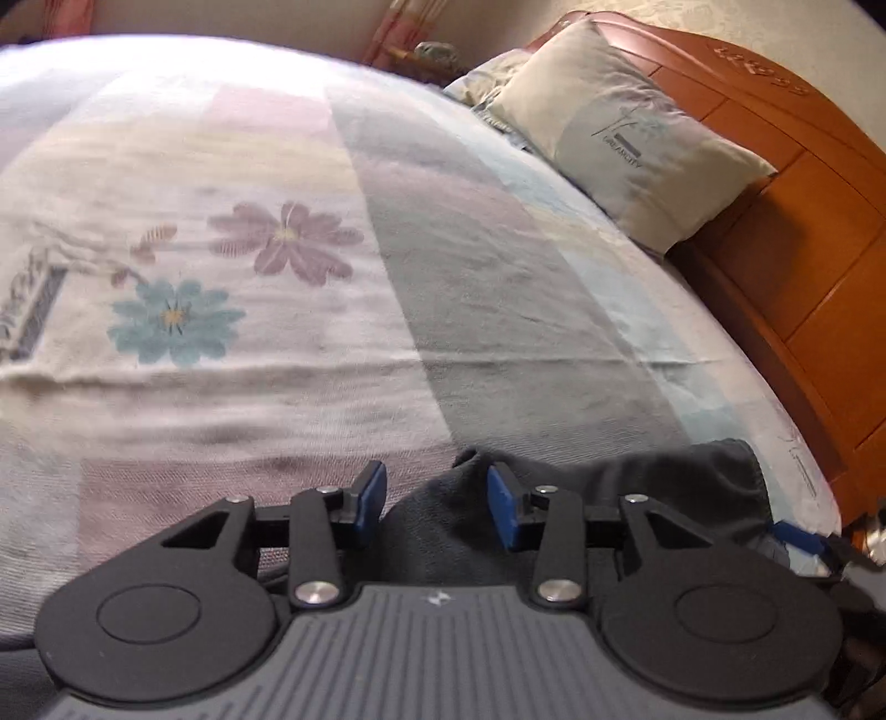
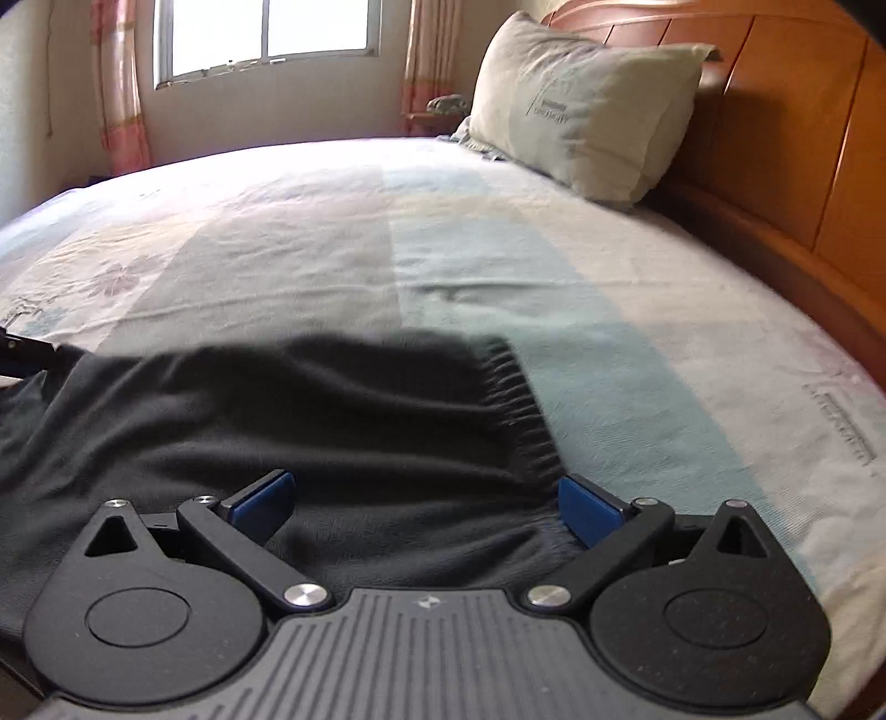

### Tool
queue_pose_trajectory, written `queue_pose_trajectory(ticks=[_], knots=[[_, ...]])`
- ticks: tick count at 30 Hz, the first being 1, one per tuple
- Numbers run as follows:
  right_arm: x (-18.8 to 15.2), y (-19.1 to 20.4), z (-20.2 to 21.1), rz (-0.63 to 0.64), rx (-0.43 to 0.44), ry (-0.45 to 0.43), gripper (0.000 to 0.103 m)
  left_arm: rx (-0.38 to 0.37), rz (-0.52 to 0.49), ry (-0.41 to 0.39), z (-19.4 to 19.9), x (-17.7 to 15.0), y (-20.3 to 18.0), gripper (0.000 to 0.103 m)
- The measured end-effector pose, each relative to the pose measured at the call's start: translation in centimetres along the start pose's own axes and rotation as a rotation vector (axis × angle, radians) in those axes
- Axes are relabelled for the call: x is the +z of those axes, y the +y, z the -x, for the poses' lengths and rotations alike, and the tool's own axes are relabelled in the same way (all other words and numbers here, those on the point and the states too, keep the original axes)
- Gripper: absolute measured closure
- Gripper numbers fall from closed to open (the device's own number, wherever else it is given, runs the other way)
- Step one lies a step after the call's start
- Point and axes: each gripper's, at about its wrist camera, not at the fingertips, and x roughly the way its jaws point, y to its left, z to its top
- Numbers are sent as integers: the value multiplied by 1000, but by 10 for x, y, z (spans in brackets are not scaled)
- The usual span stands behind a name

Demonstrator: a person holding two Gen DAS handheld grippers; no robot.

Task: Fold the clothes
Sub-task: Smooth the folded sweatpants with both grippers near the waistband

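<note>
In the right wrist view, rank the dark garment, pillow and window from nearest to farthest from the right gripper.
1. Dark garment: lying between the open fingers of the right gripper.
2. Pillow: upper right, against the headboard.
3. Window: far wall, upper left.

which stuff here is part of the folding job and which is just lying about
Job:
dark grey knitted garment with ribbed hem
left claw
right claw

Lying about:
pale cream pillow
orange wooden headboard
floral pastel bedspread, the work surface only
</note>
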Motion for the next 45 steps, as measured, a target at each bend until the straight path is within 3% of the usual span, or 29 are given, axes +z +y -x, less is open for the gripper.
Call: queue_pose_trajectory(ticks=[4, 8, 10, 12, 13, 16, 21, 25, 28, 33, 38, 41, 43, 45], knots=[[16, 16, -2, 24, 67, -53, 0, -46, -39, -23, 15, -3, -25, 59], [23, 35, -26, 106, 103, -42, 0, -137, -95, 24, 14, -11, -45, 58], [26, 44, -38, 147, 121, -36, 0, -147, -86, 57, 7, -18, -46, 57], [25, 34, -55, 125, 82, 22, 0, -58, -77, 90, -6, -23, -39, 55], [22, 28, -55, 106, 69, 32, 0, 1, -75, 102, -11, -24, -36, 65], [14, 30, -31, 108, 95, 29, 0, 0, -67, 79, 1, -19, -37, 59], [-1, 34, 9, 111, 138, 23, 0, -23, -192, 60, 32, -30, -61, 56], [-13, 40, 38, 122, 178, 22, 0, 31, -303, 77, 52, -57, -77, 55], [-29, 58, 28, 173, 234, 63, 0, 84, -355, 103, 62, -82, -82, 52], [-35, 56, 32, 105, 204, 126, 0, 120, -322, 128, 79, -107, -74, 48], [-20, 61, 47, 115, 210, 52, 0, 154, -311, 60, 95, -109, -74, 44], [-9, 69, 39, 116, 202, 31, 0, 166, -284, 79, 89, -107, -69, 44], [-10, 71, 27, 86, 196, 49, 0, 182, -252, 99, 87, -111, -63, 44], [-17, 71, 11, 53, 170, 134, 0, 189, -230, 108, 88, -114, -59, 44]])
